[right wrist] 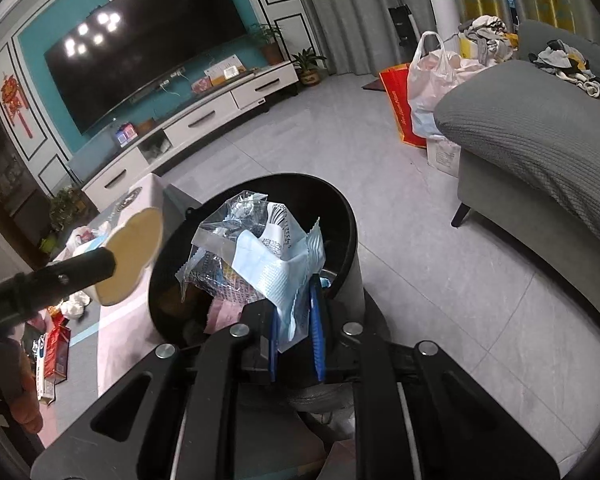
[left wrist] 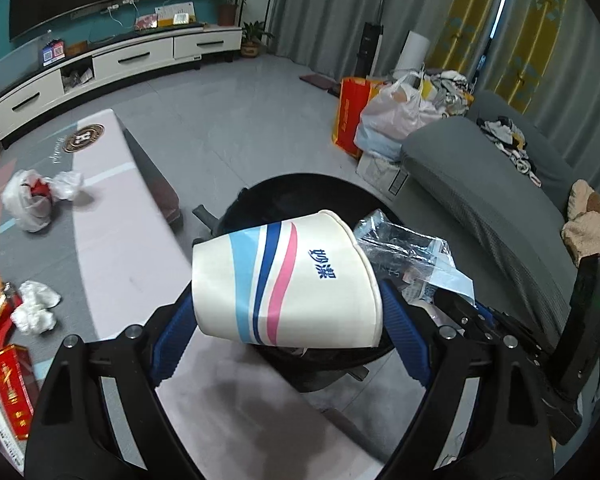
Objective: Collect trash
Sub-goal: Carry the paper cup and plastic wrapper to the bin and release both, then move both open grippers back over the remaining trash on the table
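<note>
White paper cup (left wrist: 288,280) with blue and pink stripes, tipped on its side over the black bin (right wrist: 340,216). Crumpled clear-and-blue plastic wrapper (right wrist: 260,256) above the bin's mouth, right of the cup.

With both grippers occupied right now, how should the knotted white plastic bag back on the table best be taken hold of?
Grip the white plastic bag at its twisted, knotted neck, which sticks out toward the table's far end. Come from above with the jaws across that neck: it is the narrowest part, while the body looks puffy and slack. Probably only after the left gripper drops its paper cup into the bin.
</note>
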Demonstrator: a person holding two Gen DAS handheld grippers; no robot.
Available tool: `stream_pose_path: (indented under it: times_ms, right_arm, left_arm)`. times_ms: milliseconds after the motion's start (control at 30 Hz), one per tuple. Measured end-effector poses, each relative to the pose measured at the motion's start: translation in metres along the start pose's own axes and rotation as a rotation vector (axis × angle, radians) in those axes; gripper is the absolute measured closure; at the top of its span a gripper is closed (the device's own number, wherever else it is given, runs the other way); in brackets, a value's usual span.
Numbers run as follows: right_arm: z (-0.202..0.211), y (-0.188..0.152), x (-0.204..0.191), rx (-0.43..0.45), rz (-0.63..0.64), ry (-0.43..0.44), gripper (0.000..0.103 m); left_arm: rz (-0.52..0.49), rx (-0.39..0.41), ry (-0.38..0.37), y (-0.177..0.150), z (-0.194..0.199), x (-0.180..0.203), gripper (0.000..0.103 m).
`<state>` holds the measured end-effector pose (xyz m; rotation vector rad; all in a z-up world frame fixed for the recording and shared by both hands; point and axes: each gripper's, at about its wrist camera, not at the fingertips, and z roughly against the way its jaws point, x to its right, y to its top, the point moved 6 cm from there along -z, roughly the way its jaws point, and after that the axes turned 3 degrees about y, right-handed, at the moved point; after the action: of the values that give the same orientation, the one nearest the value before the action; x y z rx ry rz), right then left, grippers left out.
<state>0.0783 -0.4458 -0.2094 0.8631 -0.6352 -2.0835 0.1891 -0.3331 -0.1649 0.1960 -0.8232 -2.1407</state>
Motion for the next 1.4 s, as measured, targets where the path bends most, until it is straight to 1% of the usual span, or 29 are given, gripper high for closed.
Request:
stream_pose_path:
  times_ms: [33,100,167,200,233,267,300,333,433,600,667,700,767,900,1067,1100,1167,1267,1400]
  right_arm:
    - [-0.003,0.0,0.0,-0.005,-0.001,0.0,0.084]
    - [-0.008,-0.002,-0.002,-0.017,-0.001,0.002,0.084]
    - [-0.011,-0.001,-0.003,-0.021,0.004,0.001,0.082]
    - [-0.013,-0.002,-0.003,-0.026,0.004,-0.004,0.077]
    - [-0.014,-0.001,-0.003,-0.03,0.001,-0.004,0.07]
    - [-0.014,-0.002,-0.003,-0.031,-0.003,-0.001,0.066]
    - [-0.014,-0.002,-0.002,-0.032,-0.008,-0.002,0.058]
    - [-0.014,-0.002,-0.001,-0.032,-0.012,-0.004,0.054]
    - [-0.01,-0.002,0.001,-0.029,-0.021,-0.007,0.051]
    - [0.0,-0.005,-0.001,-0.032,-0.027,0.005,0.05]
    - [0.006,-0.008,-0.005,-0.035,-0.013,0.013,0.048]
    - [0.009,-0.01,-0.007,-0.035,-0.008,0.017,0.046]
    - [0.014,-0.012,-0.014,-0.041,0.009,0.026,0.045]
    - [0.021,-0.013,-0.032,-0.051,0.038,0.048,0.045]
    - [0.032,-0.018,-0.067,-0.059,0.109,0.099,0.043]
    - [0.034,-0.019,-0.073,-0.062,0.124,0.109,0.043]
    - [0.037,-0.023,-0.089,-0.073,0.16,0.131,0.043]
    - [0.041,-0.033,-0.116,-0.097,0.219,0.166,0.043]
    - [0.041,-0.055,-0.157,-0.151,0.315,0.212,0.043]
  left_arm:
    - [-0.005,-0.006,0.005,0.0,-0.005,0.001,0.016]
    - [-0.016,-0.017,0.005,0.001,-0.011,0.004,0.016]
    - [-0.009,-0.029,-0.016,0.0,-0.017,0.005,0.016]
    - [-0.001,-0.032,-0.024,0.0,-0.017,0.005,0.016]
    - [0.009,-0.035,-0.032,0.0,-0.018,0.003,0.016]
    - [0.014,-0.034,-0.035,-0.001,-0.017,0.002,0.016]
    - [0.018,-0.03,-0.036,-0.001,-0.016,0.001,0.015]
    - [0.019,-0.028,-0.038,-0.002,-0.015,0.001,0.015]
    - [0.019,-0.022,-0.033,-0.006,-0.008,-0.003,0.015]
    - [0.038,-0.017,-0.015,-0.023,0.01,-0.014,0.012]
    - [0.052,-0.016,0.004,-0.035,0.023,-0.023,0.011]
    - [0.061,-0.012,0.014,-0.04,0.03,-0.028,0.011]
    - [0.075,-0.002,0.021,-0.052,0.046,-0.036,0.01]
    - [0.103,0.028,0.062,-0.073,0.08,-0.056,0.008]
    - [0.143,0.044,0.177,-0.105,0.118,-0.093,0.007]
    - [0.167,0.047,0.206,-0.115,0.129,-0.108,0.007]
    - [0.216,0.058,0.242,-0.13,0.147,-0.13,0.007]
    - [0.307,0.071,0.279,-0.153,0.171,-0.163,0.007]
    - [0.42,0.078,0.337,-0.184,0.197,-0.201,0.007]
